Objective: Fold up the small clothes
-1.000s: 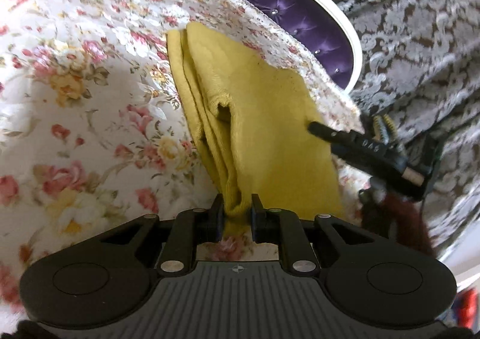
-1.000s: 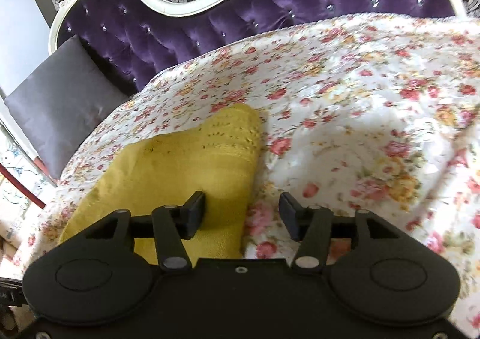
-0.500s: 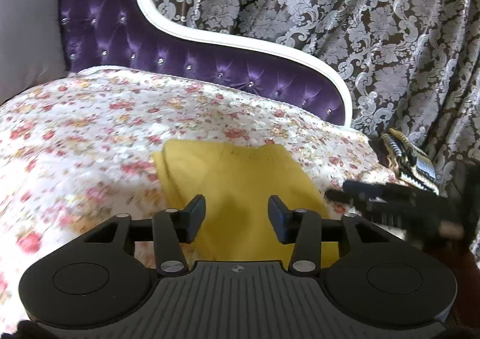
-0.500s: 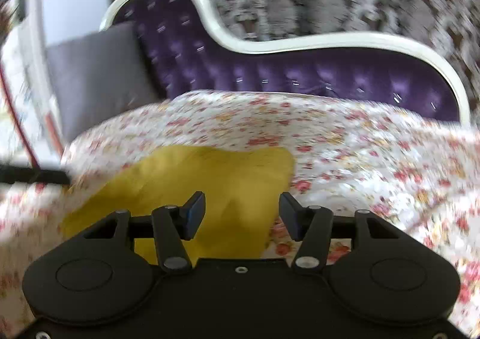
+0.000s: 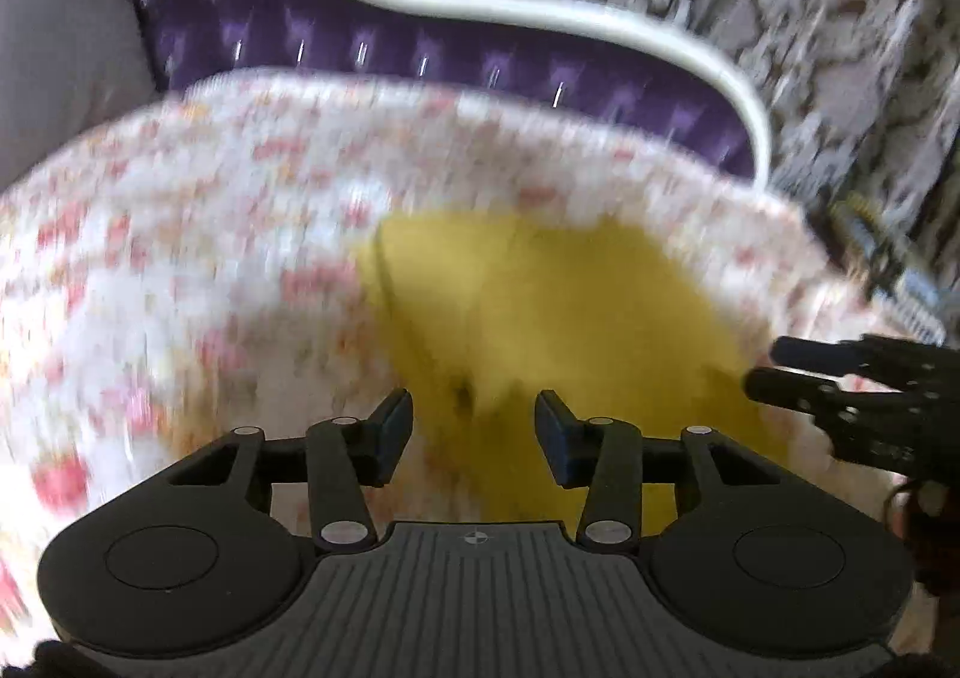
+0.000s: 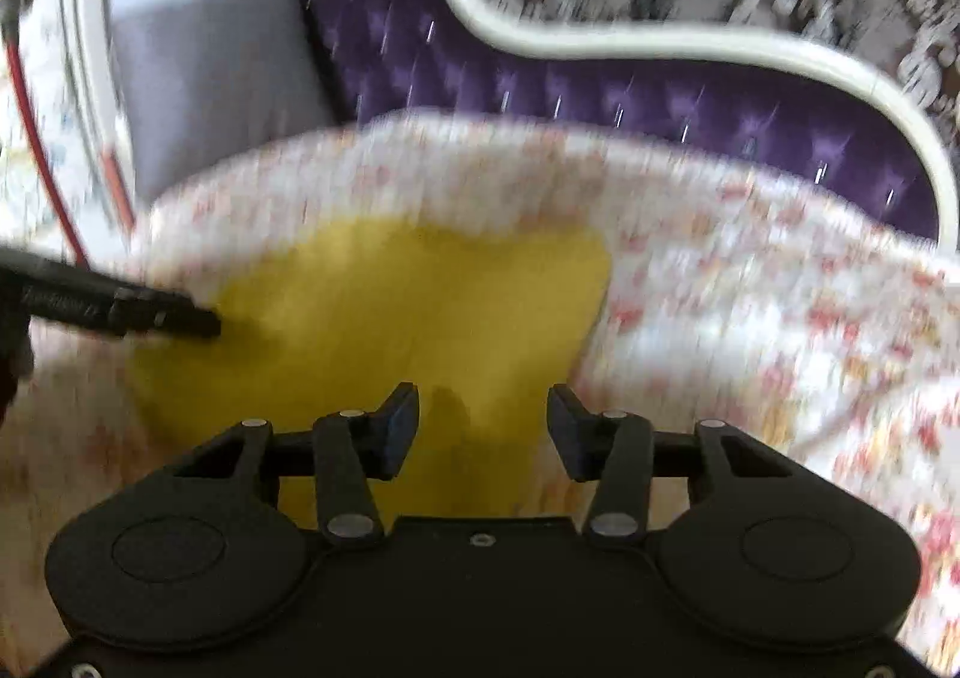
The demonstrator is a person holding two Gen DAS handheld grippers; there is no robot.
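My left gripper [image 5: 474,429] is wide open and holds nothing, and my right gripper [image 6: 483,426] is wide open and empty too. Both pictures are blurry.

Past both grippers I see a big soft flowery sheet [image 5: 180,234] with pink and red blooms on white. Behind it curves a purple padded headboard [image 6: 660,102] with shiny buttons and a smooth white rim. A plain grey cushion [image 6: 210,78] sits far to the left.

The yellow cloth [image 5: 540,306] lies flat and folded on the sheet, right ahead of my open fingers [image 5: 393,426]. It looks soft and knitted.

I cannot read any words anywhere.
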